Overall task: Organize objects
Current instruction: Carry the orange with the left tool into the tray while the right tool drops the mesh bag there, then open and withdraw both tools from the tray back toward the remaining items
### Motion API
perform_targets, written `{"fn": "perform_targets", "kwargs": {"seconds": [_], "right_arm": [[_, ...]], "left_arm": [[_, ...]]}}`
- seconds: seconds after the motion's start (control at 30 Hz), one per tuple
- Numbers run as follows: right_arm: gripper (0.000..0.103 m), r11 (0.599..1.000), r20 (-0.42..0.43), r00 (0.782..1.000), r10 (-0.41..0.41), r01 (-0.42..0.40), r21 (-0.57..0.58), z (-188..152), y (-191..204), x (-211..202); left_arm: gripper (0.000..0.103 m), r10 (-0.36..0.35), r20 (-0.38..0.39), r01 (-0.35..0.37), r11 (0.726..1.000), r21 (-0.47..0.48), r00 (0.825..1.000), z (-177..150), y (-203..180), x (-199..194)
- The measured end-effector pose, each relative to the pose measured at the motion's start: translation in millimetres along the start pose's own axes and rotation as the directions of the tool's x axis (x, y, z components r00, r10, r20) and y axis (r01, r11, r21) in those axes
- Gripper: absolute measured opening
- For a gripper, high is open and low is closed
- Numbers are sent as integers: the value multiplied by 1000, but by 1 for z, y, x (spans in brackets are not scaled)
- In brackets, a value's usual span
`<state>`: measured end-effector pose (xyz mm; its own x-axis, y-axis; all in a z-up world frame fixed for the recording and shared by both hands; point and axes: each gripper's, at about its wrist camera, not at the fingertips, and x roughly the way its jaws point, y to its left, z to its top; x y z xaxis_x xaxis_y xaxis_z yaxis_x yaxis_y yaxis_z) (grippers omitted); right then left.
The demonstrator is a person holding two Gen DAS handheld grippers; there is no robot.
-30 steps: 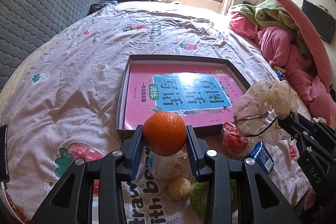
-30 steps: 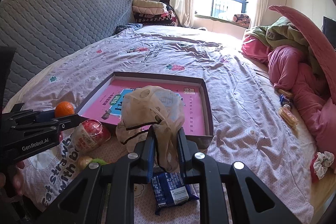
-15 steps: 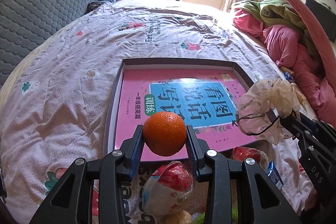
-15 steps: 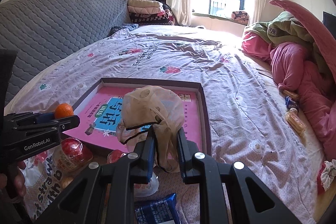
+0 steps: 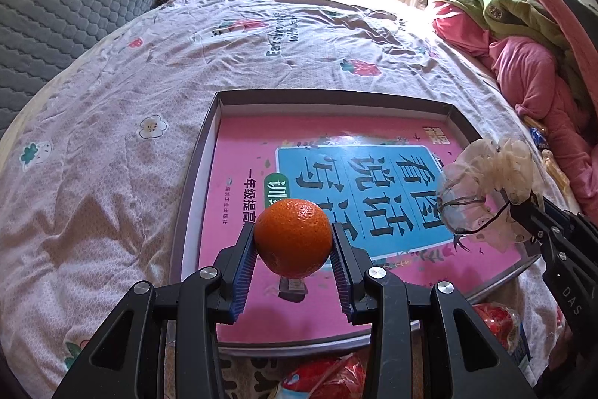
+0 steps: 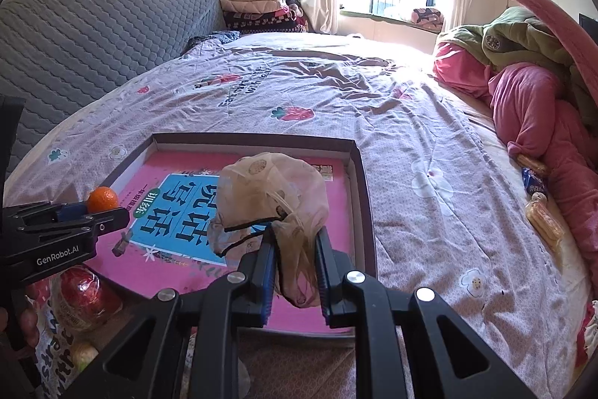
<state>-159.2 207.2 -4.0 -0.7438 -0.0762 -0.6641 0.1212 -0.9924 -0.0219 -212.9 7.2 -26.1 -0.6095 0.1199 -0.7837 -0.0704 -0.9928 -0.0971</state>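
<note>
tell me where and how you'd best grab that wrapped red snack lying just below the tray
Probably across the middle of the wrapped red snack, from above. It lies flat on the bedspread beside the tray edge, and it looks rounded and bulging there, so the jaws could straddle it; the thin wrapper ends would likely slip.

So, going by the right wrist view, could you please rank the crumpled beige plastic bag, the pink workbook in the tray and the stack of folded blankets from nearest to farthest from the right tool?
1. Crumpled beige plastic bag: pinched in the right tool.
2. Pink workbook: just below and ahead, in the tray.
3. Stack of folded blankets: far end, beside the window.
</note>
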Motion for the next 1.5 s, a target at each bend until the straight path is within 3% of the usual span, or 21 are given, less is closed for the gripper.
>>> {"fn": "perform_targets", "kwargs": {"seconds": [0.47,0.57,0.8,1.07,1.5], "right_arm": [[22,1000,-74,997,-16,15,-10,-5,-9,37],[26,1000,-81,997,-7,7,1,-6,-11,38],[47,1000,-80,997,1,0,16,-7,-13,35],[53,1000,-71,997,-4,4,9,-6,-13,32],[59,1000,-36,999,0,0,14,-2,-17,18]], "left_arm": [[40,18,-54,-18,1000,3,998,5,0,27],[41,29,-52,-29,1000,0,998,6,1,26],[53,52,-66,-52,999,2,996,8,3,27],[64,80,-70,-81,997,-8,994,6,7,24],[72,85,-33,-86,996,-26,996,8,7,7]]}}
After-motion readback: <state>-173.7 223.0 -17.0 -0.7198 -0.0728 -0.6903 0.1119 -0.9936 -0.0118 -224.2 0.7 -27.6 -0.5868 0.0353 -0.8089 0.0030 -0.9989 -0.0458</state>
